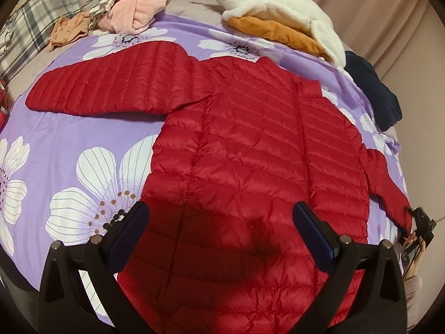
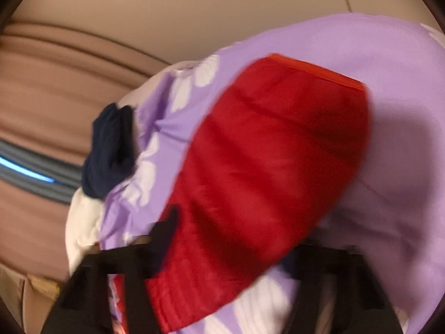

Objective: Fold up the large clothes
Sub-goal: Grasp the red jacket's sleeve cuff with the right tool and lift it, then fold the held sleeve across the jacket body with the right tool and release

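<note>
While left tongs [image 1: 219, 217] hover agape over red jacket [image 1: 250, 144], right tongs [image 2: 222, 239] clench its sleeve.

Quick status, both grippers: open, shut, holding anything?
Left gripper: open, above the red jacket, holding nothing.
Right gripper: shut on the jacket's sleeve.

The left wrist view looks steeply down from above the near edge of the bed [image 1: 69, 128], facing toward twelve o'clock across the whole red jacket [image 1: 250, 144], with its own tool [image 1: 219, 217] at six o'clock. The right wrist view sits far closer and rolled, blurred, filling its middle with one sleeve [image 2: 264, 167]. Both share the jacket, the purple flowered cover and the dark garment [image 2: 108, 150].
</note>
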A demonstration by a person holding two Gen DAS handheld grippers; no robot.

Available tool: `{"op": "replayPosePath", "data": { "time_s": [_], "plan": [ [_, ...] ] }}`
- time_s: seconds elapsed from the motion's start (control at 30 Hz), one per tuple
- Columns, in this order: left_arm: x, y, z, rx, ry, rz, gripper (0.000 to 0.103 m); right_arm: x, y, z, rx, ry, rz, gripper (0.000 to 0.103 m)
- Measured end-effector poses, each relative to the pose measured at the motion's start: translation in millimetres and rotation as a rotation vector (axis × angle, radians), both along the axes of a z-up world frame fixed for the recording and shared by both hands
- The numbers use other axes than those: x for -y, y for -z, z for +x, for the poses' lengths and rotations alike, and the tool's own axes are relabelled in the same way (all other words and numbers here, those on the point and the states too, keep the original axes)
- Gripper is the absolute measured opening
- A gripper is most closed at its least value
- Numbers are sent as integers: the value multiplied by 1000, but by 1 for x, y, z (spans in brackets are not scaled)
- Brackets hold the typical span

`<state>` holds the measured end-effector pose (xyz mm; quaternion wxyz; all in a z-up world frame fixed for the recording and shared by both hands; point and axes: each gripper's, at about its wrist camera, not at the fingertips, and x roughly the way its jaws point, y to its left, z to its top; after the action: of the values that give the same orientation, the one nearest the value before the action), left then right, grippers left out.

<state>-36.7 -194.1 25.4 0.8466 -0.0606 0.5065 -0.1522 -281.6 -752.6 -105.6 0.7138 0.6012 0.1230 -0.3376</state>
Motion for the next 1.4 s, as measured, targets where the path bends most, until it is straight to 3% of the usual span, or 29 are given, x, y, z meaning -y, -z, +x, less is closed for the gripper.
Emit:
{"op": "replayPosePath", "data": {
  "time_s": [0.13, 0.27, 0.53, 0.7, 0.87, 1.1, 1.4],
  "plan": [
    [-5, 2, 2, -8, -12, 10, 103, -4, -7, -7, -43, 15, -38, 16],
    [-12, 4, 2, -15, -28, 9, 103, -25, -54, 1, -125, -47, -227, 13],
    [-32, 8, -2, -41, -73, 15, 103, -108, -183, 52, -124, -276, -629, 13],
    [-45, 3, -9, 4, -102, 81, 103, -170, -216, 106, -129, -468, -752, 13],
    [-63, 2, -11, 18, -118, 91, 103, -233, -218, 167, -167, -659, -847, 13],
    [-90, 12, -11, 14, -147, 93, 103, -303, -186, 227, -219, -867, -911, 13],
    [-123, 30, 6, -61, -203, -37, 103, -371, -125, 291, -363, -1088, -957, 14]
  ]
}}
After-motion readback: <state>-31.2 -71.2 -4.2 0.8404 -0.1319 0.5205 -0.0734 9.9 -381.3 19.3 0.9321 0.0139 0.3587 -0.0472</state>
